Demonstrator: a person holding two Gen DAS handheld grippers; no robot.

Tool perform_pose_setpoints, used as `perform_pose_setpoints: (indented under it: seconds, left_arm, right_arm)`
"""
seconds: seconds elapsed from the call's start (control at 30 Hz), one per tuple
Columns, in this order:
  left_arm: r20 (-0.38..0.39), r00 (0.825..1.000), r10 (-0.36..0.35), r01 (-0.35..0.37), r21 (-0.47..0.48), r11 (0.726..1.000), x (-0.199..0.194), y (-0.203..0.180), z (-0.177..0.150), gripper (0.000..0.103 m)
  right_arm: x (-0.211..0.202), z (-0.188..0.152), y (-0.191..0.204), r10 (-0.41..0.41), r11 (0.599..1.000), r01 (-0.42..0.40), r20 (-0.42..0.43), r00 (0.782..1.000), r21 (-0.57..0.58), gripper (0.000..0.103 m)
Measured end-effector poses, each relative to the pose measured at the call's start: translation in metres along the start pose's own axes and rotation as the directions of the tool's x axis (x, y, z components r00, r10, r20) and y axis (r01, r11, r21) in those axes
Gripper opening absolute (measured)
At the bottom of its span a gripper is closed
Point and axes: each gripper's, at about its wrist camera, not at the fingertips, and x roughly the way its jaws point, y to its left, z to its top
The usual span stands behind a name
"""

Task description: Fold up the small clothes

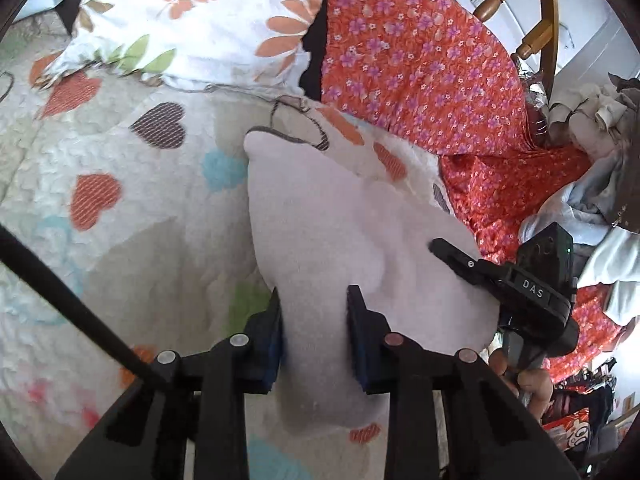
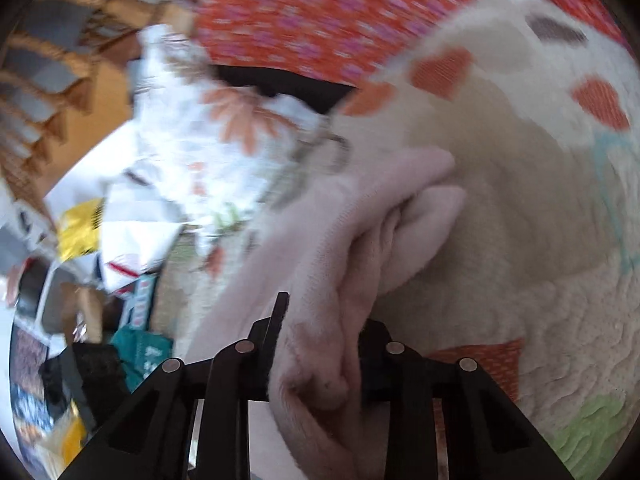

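A small pale pink fleece garment point(image 1: 320, 216) lies on a white quilt with coloured hearts point(image 1: 120, 168). My left gripper point(image 1: 314, 300) has a finger on each side of the garment's near part, with cloth filling the gap. My right gripper point(image 1: 440, 250) comes in from the right and pinches the garment's right edge. In the blurred right wrist view the garment point(image 2: 352, 240) is bunched into folds and clamped between the right gripper's fingers point(image 2: 322, 320), lifted off the quilt point(image 2: 520, 200).
A white floral pillow point(image 1: 192, 20) and a red floral cloth point(image 1: 420, 72) lie at the far side. A wooden chair point(image 1: 536, 20) stands behind, with a pile of pale clothes point(image 1: 592, 128) at right. Clutter shows at left in the right wrist view point(image 2: 80, 240).
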Motion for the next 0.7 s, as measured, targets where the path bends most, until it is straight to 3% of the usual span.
perform_pose_setpoints:
  seconds: [0.07, 0.13, 0.17, 0.2, 0.27, 0.4, 0.47, 0.53, 0.63, 0.7]
  left_arm:
    - [-0.067, 0.996, 0.053, -0.053, -0.001, 0.999, 0.007, 0.009, -0.014, 0.033]
    - [-0.163, 0.976, 0.147, -0.146, 0.018, 0.989, 0.024, 0.022, -0.032, 0.034]
    - [-0.204, 0.965, 0.165, -0.164, 0.023, 0.986, 0.032, 0.029, -0.043, 0.046]
    - [-0.217, 0.965, 0.148, -0.15, 0.011, 0.989, 0.035, 0.033, -0.048, 0.05]
    - [-0.211, 0.971, 0.111, -0.113, 0.003, 0.994, 0.028, 0.039, -0.051, 0.053]
    - [-0.197, 0.974, 0.112, -0.114, 0.003, 0.994, 0.013, 0.047, -0.054, 0.06]
    - [-0.201, 0.974, 0.105, -0.109, -0.009, 0.994, 0.01, 0.05, -0.054, 0.06]
    - [-0.197, 0.974, 0.113, -0.118, -0.012, 0.993, 0.006, 0.052, -0.053, 0.06]
    - [-0.178, 0.969, 0.169, -0.171, 0.002, 0.985, -0.006, 0.059, -0.051, 0.06]
    - [-0.171, 0.966, 0.192, -0.196, -0.009, 0.98, -0.015, 0.068, -0.05, 0.06]
  right_arm:
    - [0.008, -0.011, 0.0, -0.029, 1.0, 0.028, -0.067, 0.997, -0.009, 0.03]
    - [0.024, -0.026, -0.013, -0.111, 0.994, 0.113, -0.16, 0.981, 0.001, 0.033]
    - [0.032, -0.035, -0.024, -0.18, 0.983, 0.184, -0.207, 0.962, -0.002, 0.036]
    - [0.035, -0.04, -0.034, -0.2, 0.978, 0.208, -0.225, 0.954, 0.011, 0.046]
    - [0.023, -0.036, -0.046, -0.15, 0.98, 0.174, -0.211, 0.966, 0.1, 0.047]
    - [-0.018, -0.019, -0.033, -0.262, 0.964, 0.265, -0.07, 0.963, 0.033, 0.051]
    - [-0.034, -0.014, -0.02, -0.232, 0.973, 0.232, 0.005, 0.973, 0.005, 0.051]
    - [-0.036, -0.015, -0.003, -0.123, 0.992, 0.124, 0.019, 0.992, -0.023, 0.051]
    - [-0.017, -0.026, 0.022, -0.015, 0.996, 0.009, -0.063, 0.998, -0.087, 0.051]
    - [0.002, -0.038, 0.035, 0.041, 0.993, -0.056, -0.137, 0.99, -0.107, 0.051]
